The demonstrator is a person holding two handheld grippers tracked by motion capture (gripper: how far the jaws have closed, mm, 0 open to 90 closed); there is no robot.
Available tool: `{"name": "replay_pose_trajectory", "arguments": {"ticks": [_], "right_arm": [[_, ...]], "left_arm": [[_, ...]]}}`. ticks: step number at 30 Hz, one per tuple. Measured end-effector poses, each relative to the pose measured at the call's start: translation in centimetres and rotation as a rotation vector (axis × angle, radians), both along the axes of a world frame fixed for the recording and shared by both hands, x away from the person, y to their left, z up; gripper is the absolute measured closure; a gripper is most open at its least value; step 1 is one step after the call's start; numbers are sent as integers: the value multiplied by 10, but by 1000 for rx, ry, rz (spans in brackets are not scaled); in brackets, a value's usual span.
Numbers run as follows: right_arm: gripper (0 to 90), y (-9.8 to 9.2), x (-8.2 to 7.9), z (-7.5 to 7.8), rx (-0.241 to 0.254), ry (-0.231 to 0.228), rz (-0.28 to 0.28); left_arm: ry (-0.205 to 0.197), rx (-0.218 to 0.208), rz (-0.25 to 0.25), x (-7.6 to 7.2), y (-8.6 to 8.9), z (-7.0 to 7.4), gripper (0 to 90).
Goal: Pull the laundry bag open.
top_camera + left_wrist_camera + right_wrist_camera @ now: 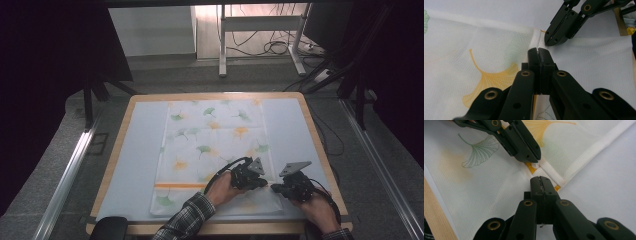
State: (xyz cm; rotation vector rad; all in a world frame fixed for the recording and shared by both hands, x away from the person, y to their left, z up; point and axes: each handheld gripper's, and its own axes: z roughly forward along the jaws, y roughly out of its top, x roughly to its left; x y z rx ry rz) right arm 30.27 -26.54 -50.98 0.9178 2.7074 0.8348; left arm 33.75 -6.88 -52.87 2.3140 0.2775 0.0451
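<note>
At the near edge, a plaid sleeve point(187, 219) leads to the left tool point(263, 183), its jaws pressed together over the hem of a white cloth point(215, 145) printed with ginkgo leaves. Just beside it the right tool point(274, 188) is likewise closed tight on that hem, tips almost meeting the other's. The cloth lies flat along the middle of the pale surface point(135, 150), an orange stripe point(180, 185) crossing its near end. Beyond, cables point(270, 47) trail across the floor.

Lighting's soft and even on my table point(300, 130), edges of the room go near black. My close-up cams blur the jaw bases, cloth point(474, 45) stays sharp.
</note>
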Motion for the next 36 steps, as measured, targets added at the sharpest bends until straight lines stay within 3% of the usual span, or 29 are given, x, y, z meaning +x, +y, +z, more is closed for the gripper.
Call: {"name": "replay_pose_trajectory", "arguments": {"ticks": [16,36], "right_arm": [[895,-1,0,-1,10,3,-9],[894,-2,-1,-1,15,-5,-7]], "left_arm": [[15,26,-3,1,14,3,900],[27,18,32,-2,40,1,900]]}}
